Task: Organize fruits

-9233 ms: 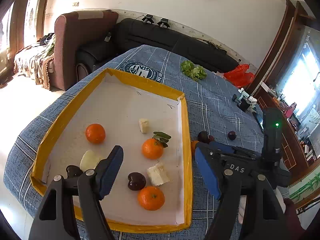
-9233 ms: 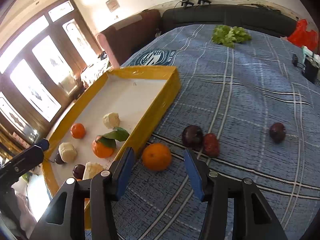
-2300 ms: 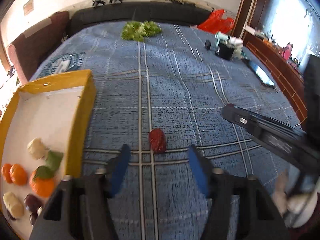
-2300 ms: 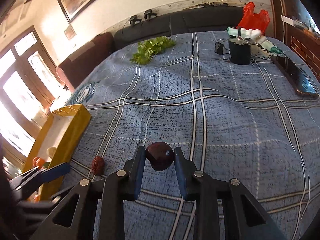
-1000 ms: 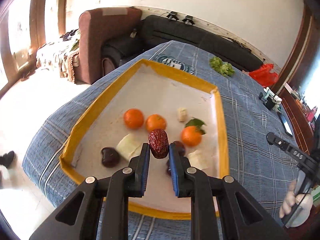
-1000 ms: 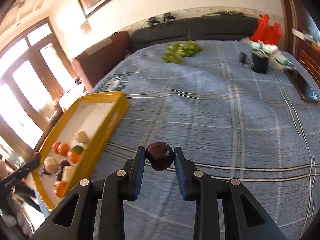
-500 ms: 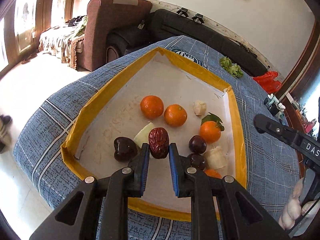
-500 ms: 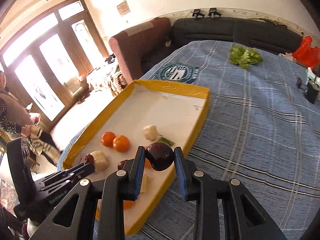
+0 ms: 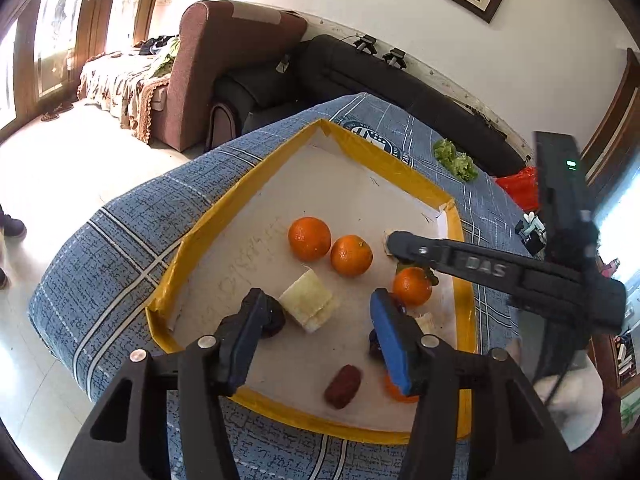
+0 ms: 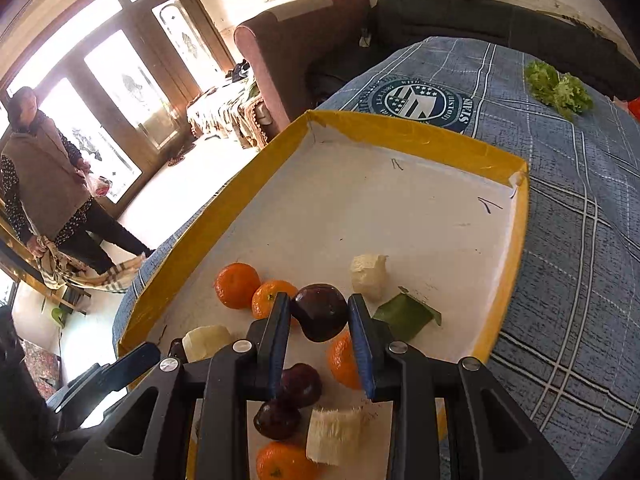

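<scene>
A yellow-rimmed white tray (image 9: 208,224) (image 10: 400,136) lies on the blue plaid cloth. It holds several oranges (image 9: 310,239) (image 10: 237,285), white fruit chunks (image 9: 308,307) (image 10: 369,272), dark plums (image 10: 299,385) and a red date (image 9: 343,386) near its front rim. My left gripper (image 9: 318,334) is open and empty above the tray, just behind the date. My right gripper (image 10: 319,320) is shut on a dark plum (image 10: 319,312) and holds it above the tray's fruit; its arm crosses the left wrist view (image 9: 480,266).
Green lettuce (image 10: 558,90) (image 9: 456,160) lies on the cloth beyond the tray. A brown armchair (image 9: 224,72) and a black sofa (image 9: 400,88) stand behind. A person (image 10: 44,184) stands on the floor to the left. A red bag (image 9: 520,186) is at the far right.
My left gripper has opened and the red date now lies in the tray. My right gripper has carried the plum over the tray's fruit.
</scene>
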